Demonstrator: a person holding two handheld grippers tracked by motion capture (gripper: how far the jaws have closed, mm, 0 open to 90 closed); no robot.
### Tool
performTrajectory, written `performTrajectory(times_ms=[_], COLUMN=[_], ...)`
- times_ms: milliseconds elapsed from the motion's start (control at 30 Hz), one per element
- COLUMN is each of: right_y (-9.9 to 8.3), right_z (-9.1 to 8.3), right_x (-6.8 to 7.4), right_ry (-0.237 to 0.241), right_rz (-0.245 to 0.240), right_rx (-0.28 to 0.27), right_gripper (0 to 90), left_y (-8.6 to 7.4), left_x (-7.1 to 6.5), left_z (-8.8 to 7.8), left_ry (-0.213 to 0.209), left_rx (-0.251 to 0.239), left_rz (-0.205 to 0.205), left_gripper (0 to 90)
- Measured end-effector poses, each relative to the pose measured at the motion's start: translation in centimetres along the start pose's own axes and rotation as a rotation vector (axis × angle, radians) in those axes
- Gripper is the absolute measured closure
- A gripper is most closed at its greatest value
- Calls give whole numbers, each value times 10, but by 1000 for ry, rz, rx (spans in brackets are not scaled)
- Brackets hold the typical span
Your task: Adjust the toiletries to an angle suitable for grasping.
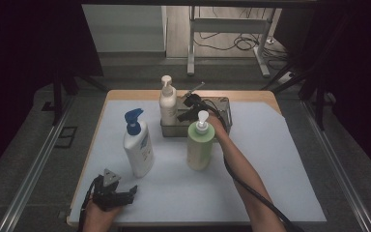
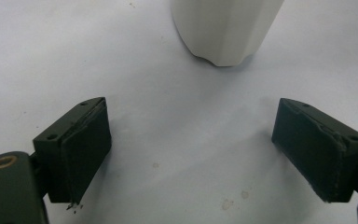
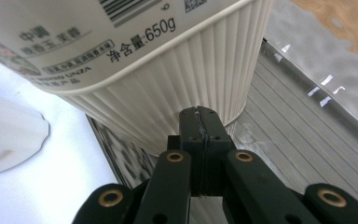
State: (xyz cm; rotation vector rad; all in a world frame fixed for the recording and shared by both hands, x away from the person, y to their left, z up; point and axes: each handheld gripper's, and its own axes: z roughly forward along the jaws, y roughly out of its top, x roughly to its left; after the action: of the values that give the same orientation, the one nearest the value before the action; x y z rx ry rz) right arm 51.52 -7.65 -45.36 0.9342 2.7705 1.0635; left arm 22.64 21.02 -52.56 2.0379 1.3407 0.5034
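Pushing cream pump bottle (image 1: 167,104) in metal tray (image 1: 224,118) | our right claw (image 3: 200,116) closed empty, left claw (image 2: 191,154) wide | two bottles outside tray

Blue-pump white bottle (image 1: 138,145) near table's left front; green pump bottle (image 1: 199,145) mid-table; white sheet (image 1: 280,159) beneath
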Motion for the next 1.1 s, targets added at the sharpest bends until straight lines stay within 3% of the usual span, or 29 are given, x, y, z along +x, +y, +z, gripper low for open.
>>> performTrajectory(times_ms=[300,567,800,1100], right_y=[-2,-7,-12,-24], right_z=[-7,-23,-43,-67], right_x=[1,-1,-2,-9], right_ry=[-6,-37,-88,-132], right_rz=[-13,-12,-17,24], right_rx=[-17,-45,-63,-113], right_gripper=[833,757,623,454], left_y=[0,0,0,0], left_x=[0,0,0,0], left_z=[0,0,0,0], left_ry=[0,1,0,1], left_rx=[-1,0,-1,-1], left_rz=[0,1,0,1], left_gripper=[113,113,113,113])
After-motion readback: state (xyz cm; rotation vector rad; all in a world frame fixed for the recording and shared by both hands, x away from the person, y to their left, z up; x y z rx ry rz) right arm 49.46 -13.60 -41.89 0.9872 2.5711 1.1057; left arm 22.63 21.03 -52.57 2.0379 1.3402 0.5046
